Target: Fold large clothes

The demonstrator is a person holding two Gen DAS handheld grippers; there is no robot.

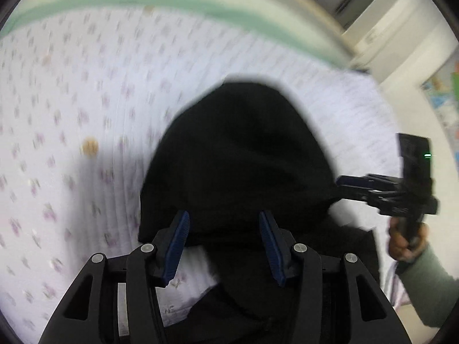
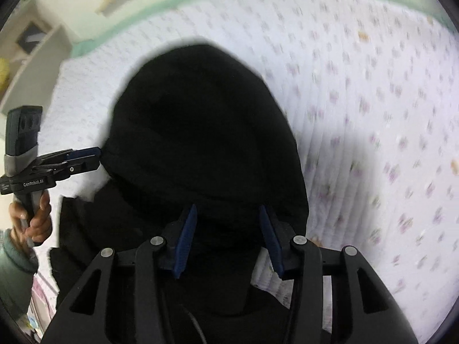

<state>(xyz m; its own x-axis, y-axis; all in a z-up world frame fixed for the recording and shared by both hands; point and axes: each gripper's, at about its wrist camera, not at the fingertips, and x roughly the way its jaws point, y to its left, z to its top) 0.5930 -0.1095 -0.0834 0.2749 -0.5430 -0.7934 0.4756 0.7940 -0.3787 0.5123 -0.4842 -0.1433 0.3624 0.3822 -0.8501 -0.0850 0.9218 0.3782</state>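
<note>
A black hooded garment (image 1: 241, 154) lies on a white floral bedsheet (image 1: 71, 100), its hood pointing away. It also fills the middle of the right wrist view (image 2: 200, 132). My left gripper (image 1: 223, 223) is open, its blue pads hovering over the garment's near part. My right gripper (image 2: 228, 218) is open too, over the garment near the hood's base. Each view shows the other gripper from the side at the hood's edge: the right one (image 1: 348, 183) and the left one (image 2: 91, 156).
The bedsheet (image 2: 373, 100) spreads wide around the garment. A green-edged bed border (image 1: 200, 5) runs along the far side. Cream shelves and a wall (image 2: 37, 46) stand beyond the bed. The person's hands (image 1: 404, 240) hold the gripper handles.
</note>
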